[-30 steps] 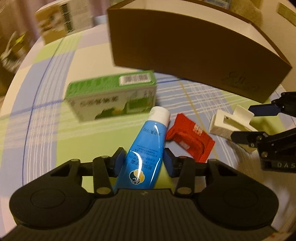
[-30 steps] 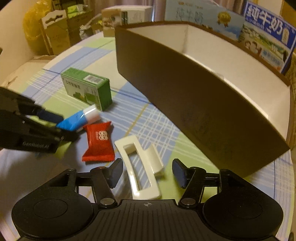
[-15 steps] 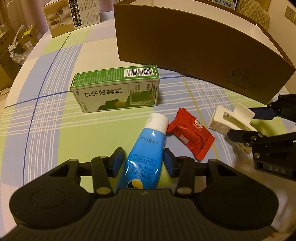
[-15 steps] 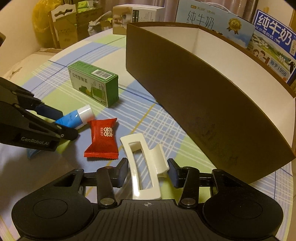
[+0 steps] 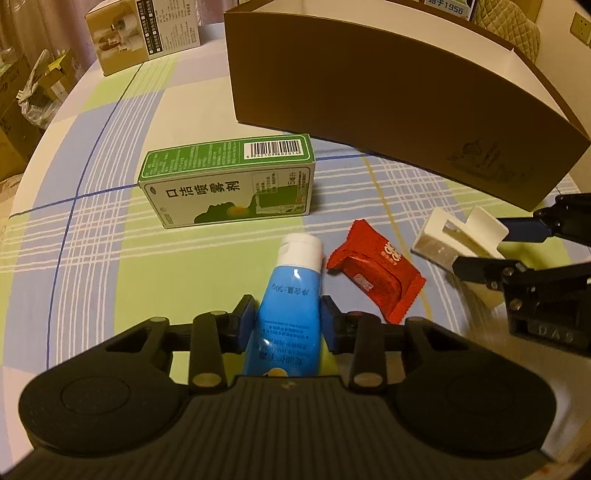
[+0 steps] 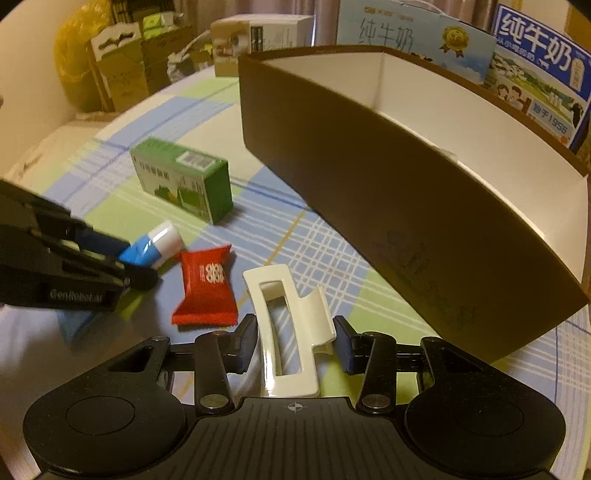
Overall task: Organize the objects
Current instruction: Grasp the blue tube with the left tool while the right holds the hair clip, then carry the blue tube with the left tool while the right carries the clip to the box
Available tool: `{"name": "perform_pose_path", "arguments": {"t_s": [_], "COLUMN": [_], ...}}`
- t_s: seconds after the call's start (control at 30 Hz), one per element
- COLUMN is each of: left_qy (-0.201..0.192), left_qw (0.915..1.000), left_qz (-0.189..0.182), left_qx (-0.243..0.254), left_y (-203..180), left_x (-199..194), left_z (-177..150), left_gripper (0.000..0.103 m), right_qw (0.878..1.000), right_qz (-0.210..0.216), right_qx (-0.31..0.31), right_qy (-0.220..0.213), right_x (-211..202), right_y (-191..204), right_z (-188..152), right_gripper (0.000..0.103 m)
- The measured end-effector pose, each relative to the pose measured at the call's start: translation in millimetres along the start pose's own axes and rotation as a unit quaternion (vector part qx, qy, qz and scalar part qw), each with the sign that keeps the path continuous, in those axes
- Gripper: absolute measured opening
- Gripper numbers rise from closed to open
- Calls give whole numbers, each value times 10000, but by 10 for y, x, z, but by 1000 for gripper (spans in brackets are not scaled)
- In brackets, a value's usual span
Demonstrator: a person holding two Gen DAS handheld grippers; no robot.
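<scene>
My left gripper [image 5: 288,325] is shut on a blue tube [image 5: 291,291] with a white cap, low over the checked tablecloth. To the right of the tube lies a red snack packet [image 5: 373,269]. My right gripper [image 6: 294,341] is shut on a white hair clip [image 6: 303,314], its pads [image 6: 248,341] pressing the clip's sides. The left wrist view shows that clip [image 5: 454,236] tilted between the right gripper's [image 5: 480,247] fingers. A green carton [image 5: 229,184] lies beyond the tube. A large brown open box [image 6: 369,184] stands behind everything.
A cardboard product box [image 5: 147,33] sits at the far left of the round table. Milk cartons [image 6: 535,66] stand behind the brown box. Boxes and bags [image 6: 110,66] are stacked beyond the table's left edge [image 5: 22,177].
The right gripper's fingers have closed from wide open onto the white clip. The left gripper's pads have drawn in against the blue tube, which now points straighter ahead.
</scene>
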State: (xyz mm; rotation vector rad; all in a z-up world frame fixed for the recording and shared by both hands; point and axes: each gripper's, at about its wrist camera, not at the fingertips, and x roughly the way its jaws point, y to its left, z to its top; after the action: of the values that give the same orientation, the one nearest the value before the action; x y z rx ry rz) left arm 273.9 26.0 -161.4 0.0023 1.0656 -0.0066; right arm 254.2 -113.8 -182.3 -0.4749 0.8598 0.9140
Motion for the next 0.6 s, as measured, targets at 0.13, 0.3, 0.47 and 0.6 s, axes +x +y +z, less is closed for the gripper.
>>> {"name": "perform_pose_path", "arguments": {"t_s": [0.13,0.3,0.47,0.6], "left_qy": [-42,-149,-320,-496], "left_qw": [10000,9998,9993,9986], "left_qz": [-40,-54,-76,-80], "left_qx": [-69,-98,-157,-172], "left_y": [16,31,74,70], "left_x": [-90,-301,-540,-720], "left_z": [-24,-41,32,116], "left_gripper": [32,32,32,32], "right_qw": [9998,9991,9982,9975], "right_qz": [67,53,8,-14], "right_qx": [169,327,449,477], "right_qy": [-83,-247,-388,-513], "right_x": [-54,-174,-337,-467], "right_y": [-32,-62,-54,-17], "right_z": [33,77,144,219], "right_gripper": [41,41,41,41]}}
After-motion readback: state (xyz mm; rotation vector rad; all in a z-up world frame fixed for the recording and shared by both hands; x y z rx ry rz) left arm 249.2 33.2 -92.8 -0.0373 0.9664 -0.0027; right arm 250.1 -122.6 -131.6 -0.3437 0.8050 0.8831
